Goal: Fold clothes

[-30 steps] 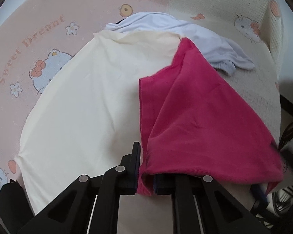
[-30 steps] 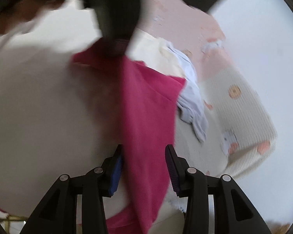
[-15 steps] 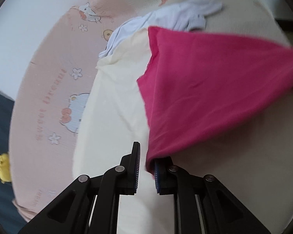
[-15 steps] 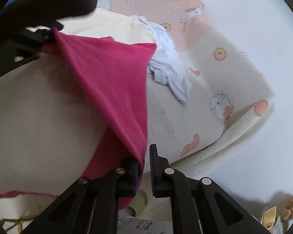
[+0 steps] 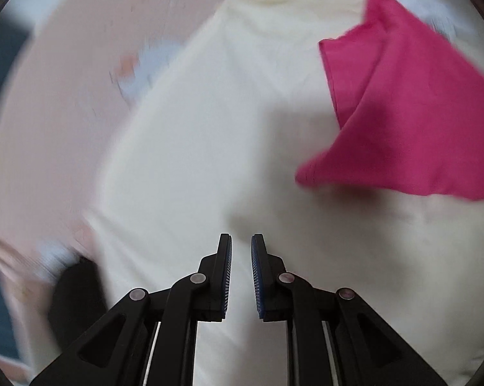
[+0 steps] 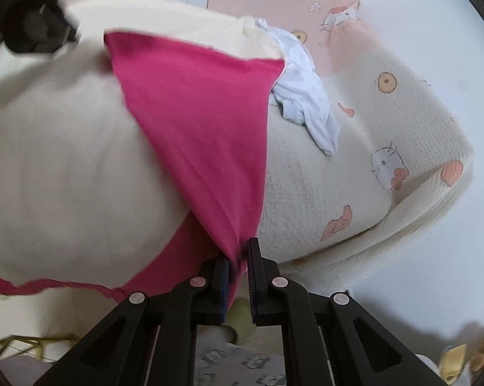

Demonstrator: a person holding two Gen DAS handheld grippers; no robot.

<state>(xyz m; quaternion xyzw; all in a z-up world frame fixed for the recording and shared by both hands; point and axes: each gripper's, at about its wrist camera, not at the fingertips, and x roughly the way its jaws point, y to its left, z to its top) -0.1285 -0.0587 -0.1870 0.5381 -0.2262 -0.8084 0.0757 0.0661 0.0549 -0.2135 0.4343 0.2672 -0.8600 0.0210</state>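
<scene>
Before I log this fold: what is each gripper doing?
Left gripper: nearly shut, holding nothing.
Right gripper: just closed, clamped on the pink garment.

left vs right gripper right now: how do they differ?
The right gripper is shut on a corner of the pink cloth; the left gripper has nothing between its jaws, which stand nearly together.
The right gripper keeps the pink cloth stretched up off the bed; the left gripper only points at the cream garment, apart from the pink cloth.
Shared: both are black with blue pads and angle down over the bed.
</scene>
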